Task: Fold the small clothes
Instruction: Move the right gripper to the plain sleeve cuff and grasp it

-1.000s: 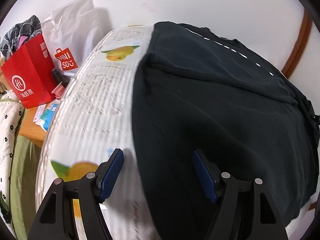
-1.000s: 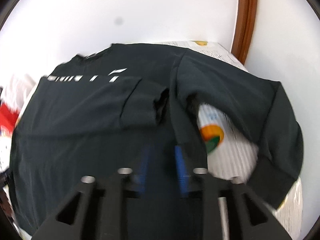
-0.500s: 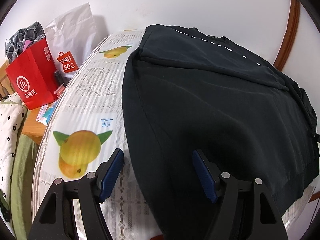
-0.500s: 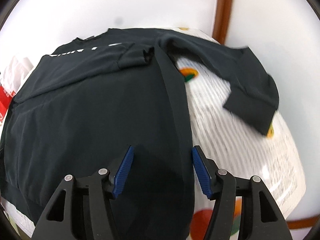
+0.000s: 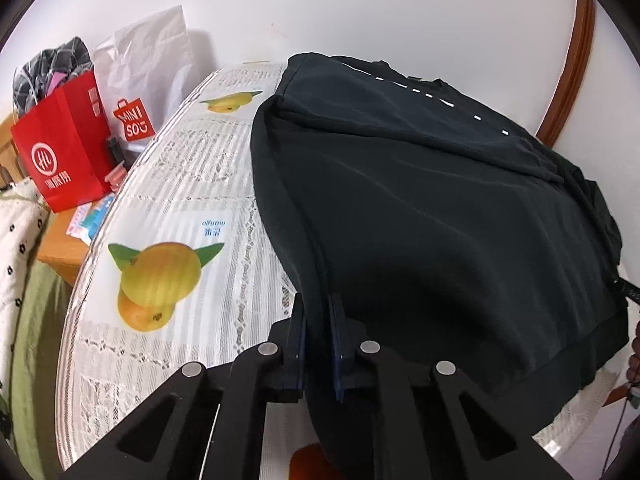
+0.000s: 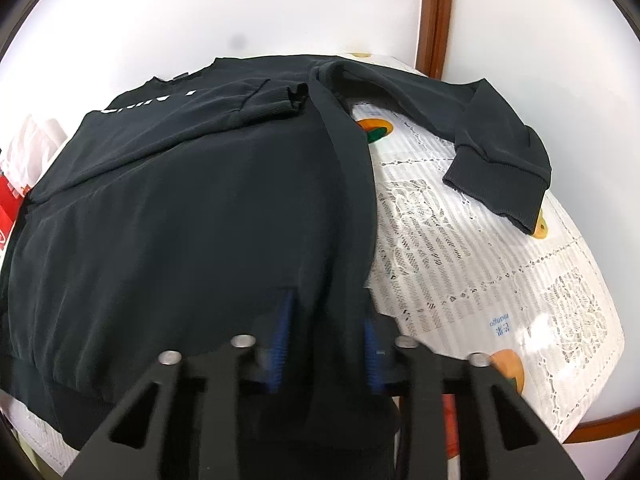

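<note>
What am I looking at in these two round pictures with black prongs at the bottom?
No robot here: a person holds a two-finger gripper in each hand, each carrying a wide-angle camera looking along its fingers. One picture is from the left gripper, the other from the right gripper. A black sweatshirt lies spread on a fruit-print tablecloth, one sleeve stretched out. The left gripper is shut on the sweatshirt's side edge; the right gripper's jaws are closing with the opposite edge between them. Shopping bags stand beyond.

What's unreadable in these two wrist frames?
- Left view: sweatshirt hem corner, hidden behind the left gripper.
- Right view: whether the closing right gripper pinches cloth; pads blurred.
- Right view: chest print, foreshortened, partly under the folded sleeve.
- Left view: red bag contents.
</note>
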A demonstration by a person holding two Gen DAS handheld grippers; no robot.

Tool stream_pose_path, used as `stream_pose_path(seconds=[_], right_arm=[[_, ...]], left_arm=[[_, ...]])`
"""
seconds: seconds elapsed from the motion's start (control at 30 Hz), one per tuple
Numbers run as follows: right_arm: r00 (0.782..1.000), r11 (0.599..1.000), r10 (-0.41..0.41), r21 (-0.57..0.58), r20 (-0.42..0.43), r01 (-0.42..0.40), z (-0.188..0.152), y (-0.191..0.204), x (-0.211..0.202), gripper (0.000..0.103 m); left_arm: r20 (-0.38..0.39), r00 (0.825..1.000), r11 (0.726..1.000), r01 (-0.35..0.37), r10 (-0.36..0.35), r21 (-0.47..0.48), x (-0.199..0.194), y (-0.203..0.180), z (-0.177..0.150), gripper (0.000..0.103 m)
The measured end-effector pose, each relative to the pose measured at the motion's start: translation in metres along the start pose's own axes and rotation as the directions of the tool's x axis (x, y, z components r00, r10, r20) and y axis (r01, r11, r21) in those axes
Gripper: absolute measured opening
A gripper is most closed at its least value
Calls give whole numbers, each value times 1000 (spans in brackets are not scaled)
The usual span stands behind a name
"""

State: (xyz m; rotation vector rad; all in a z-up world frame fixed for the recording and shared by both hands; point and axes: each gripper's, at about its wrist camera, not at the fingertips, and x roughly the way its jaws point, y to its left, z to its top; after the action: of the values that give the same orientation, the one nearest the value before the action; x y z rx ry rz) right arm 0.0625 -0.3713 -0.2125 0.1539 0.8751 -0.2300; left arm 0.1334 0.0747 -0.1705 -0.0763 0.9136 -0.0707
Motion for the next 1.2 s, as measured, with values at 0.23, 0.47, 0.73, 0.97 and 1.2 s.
stream_pose_path(seconds=[0.23,0.47,0.73,0.97,1.2], right_arm=[[1000,1000,1,-14,-9,-1,-6,6,-6,17],[999,999,33,-18,-21,-33,-13,5,-13,17],[998,999,48,-13,-27,-49,-8,-4,-13,30],[999,1000,-19,5,51,19,3,-20,-30,54],[990,995,-100,35,101,97,21,-48,-38,54]], left_arm=[[-3,1000,1000,4,-4,-8,-9,8,-10,8],[-17,1000,999,-8,8,-36,-18,14,-18,8],[-24,1000,999,-20,18,-50,-22,14,-16,18],[6,999,995,-39,39,-90,-25,14,-7,36],[55,998,999,-25,27,-43,-26,-6,9,57]])
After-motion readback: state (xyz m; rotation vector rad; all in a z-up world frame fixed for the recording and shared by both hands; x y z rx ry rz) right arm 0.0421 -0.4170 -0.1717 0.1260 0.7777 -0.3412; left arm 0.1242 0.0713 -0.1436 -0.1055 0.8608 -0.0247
